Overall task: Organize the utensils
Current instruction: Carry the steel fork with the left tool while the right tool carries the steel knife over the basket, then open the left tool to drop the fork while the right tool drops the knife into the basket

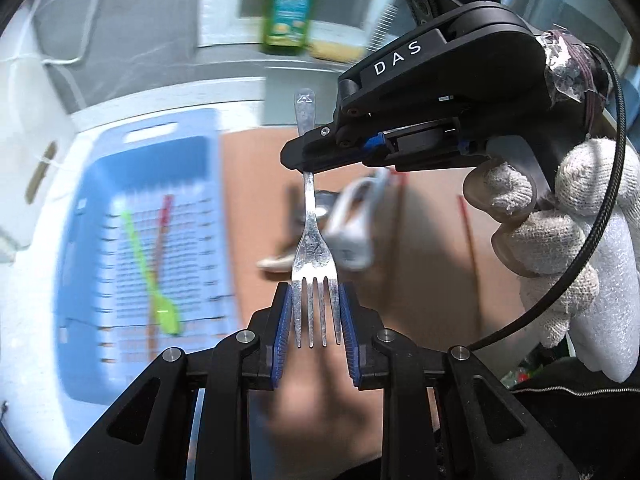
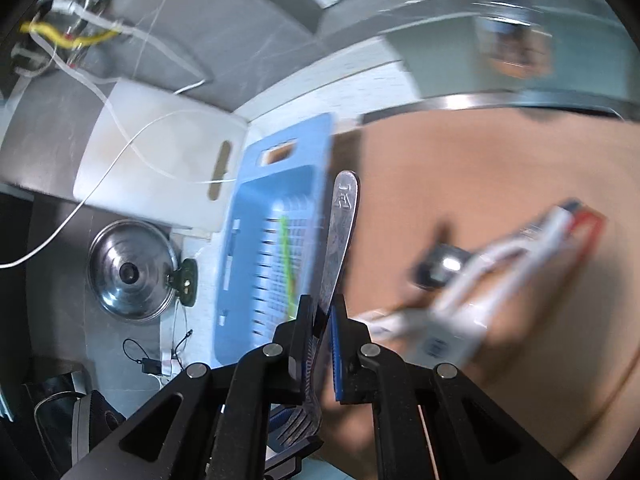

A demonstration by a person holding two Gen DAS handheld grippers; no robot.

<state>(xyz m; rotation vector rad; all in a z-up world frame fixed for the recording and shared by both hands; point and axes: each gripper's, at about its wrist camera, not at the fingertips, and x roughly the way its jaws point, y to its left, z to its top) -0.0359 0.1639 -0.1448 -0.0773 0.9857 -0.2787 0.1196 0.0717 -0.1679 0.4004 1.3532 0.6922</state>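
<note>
Fork [image 1: 315,248]: steel, held clear above the surface by both tongs at once. Tines point toward the left wrist camera, handle away from it.

Left tongs [image 1: 316,312]: blue pads clamped on the outer edges of the fork's tines, one pad on each side.

Right tongs [image 1: 308,156]: black body marked "DAS", reaching in from the right in the left wrist view; tips pinched together on the fork's handle about midway along it. In the right wrist view the right tongs [image 2: 322,320] grip the handle edge-on, the stamped handle end rising beyond the pads and the tines showing below them.

Hand [image 1: 560,240]: in a white knit glove, wrapped round the grip of the right tongs.

Basket [image 1: 140,248]: light blue, slotted floor, cut-out handle at its far end; stands on the surface to the left of the fork.

Spoon [image 1: 154,276]: green plastic, lying in the basket, bowl nearest the camera. A red-handled item [image 1: 162,220] crosses it; blurred, kind unclear.

Board [image 1: 420,280]: brown, beneath the fork, just beside the basket. Blurred white and metal utensils [image 1: 352,224] lie on it.

Bottle [image 1: 290,8]: green, on a ledge behind.

Pot lid [image 2: 132,272]: steel, left of the basket.

Cutting board [image 2: 160,160]: white, beyond the lid, touching the basket's far corner.
</note>
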